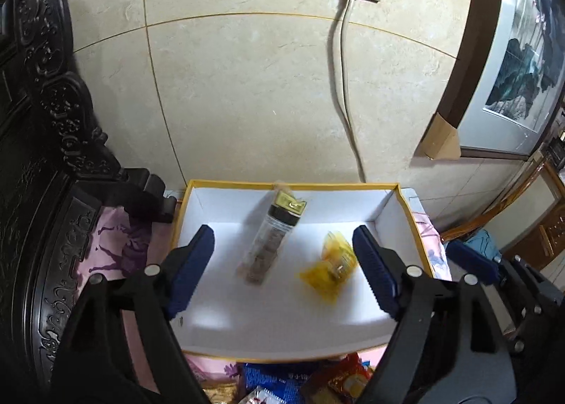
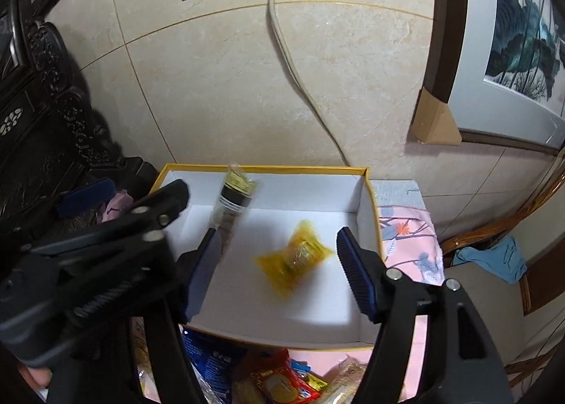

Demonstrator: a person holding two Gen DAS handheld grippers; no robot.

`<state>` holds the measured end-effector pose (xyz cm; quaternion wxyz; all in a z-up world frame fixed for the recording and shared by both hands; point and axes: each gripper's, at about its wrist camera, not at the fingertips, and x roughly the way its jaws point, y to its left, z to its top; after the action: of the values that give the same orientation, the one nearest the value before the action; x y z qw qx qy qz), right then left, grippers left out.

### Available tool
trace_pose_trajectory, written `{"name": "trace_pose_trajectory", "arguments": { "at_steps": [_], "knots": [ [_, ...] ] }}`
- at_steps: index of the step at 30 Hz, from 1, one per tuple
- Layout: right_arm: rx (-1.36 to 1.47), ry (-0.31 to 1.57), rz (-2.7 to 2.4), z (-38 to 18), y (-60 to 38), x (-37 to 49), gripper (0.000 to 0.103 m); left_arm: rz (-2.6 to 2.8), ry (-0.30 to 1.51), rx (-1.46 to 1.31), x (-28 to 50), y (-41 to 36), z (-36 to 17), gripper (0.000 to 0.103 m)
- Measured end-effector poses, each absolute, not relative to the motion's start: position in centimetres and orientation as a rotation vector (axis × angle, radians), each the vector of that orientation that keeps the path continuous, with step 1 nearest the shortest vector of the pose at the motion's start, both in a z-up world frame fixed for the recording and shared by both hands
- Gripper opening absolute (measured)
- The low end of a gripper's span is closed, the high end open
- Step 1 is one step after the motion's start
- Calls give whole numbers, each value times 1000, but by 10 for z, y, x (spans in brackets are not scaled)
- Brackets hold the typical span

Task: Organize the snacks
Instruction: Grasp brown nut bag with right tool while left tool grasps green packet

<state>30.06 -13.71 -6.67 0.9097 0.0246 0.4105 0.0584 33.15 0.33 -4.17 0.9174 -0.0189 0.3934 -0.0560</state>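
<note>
In the left wrist view, the left gripper [image 1: 284,264] hangs over a yellow-rimmed white box [image 1: 406,204] with its fingers [image 1: 192,271] spread wide and nothing between the pads. Two snacks lie on the box floor: a long clear packet [image 1: 270,240] reaching from mid-floor towards the far wall, and a yellow wrapped snack [image 1: 330,271] nearer the right wall, the two apart. Both look blurred, so they may not have settled. The step in hand appears to be a drop-off into the box by both grippers. Below the box's near edge a loose pile of snacks [image 1: 303,383] waits on the pink cloth [image 1: 116,245], at least three packets, the rest cut off. In the right wrist view, the right gripper [image 2: 277,268] likewise has its fingers spread and empty above the yellow wrapped snack, with the left gripper beside it. The same two items show in the box. The next move probably calls for drawing back to the pile, choosing one packet each, and pinching it cleanly.
</note>
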Motion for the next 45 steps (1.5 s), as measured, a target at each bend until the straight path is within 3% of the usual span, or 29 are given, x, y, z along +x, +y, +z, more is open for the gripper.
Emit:
{"name": "trace_pose_trajectory", "arguments": {
  "at_steps": [17, 23, 29, 45],
  "knots": [
    [-140, 942, 173, -90, -150, 194, 68, -133, 871, -264, 201, 72, -66, 84],
    [-125, 1026, 300, -114, -168, 126, 69, -188, 910, -153, 133, 74, -85, 86],
    [-198, 1124, 387, -166, -177, 73, 69, -259, 1019, -56, 74, 71, -137, 86],
    [-281, 1204, 446, -233, -168, 85, 69, -315, 1112, 139, 60, 54, -197, 86]
  ]
}}
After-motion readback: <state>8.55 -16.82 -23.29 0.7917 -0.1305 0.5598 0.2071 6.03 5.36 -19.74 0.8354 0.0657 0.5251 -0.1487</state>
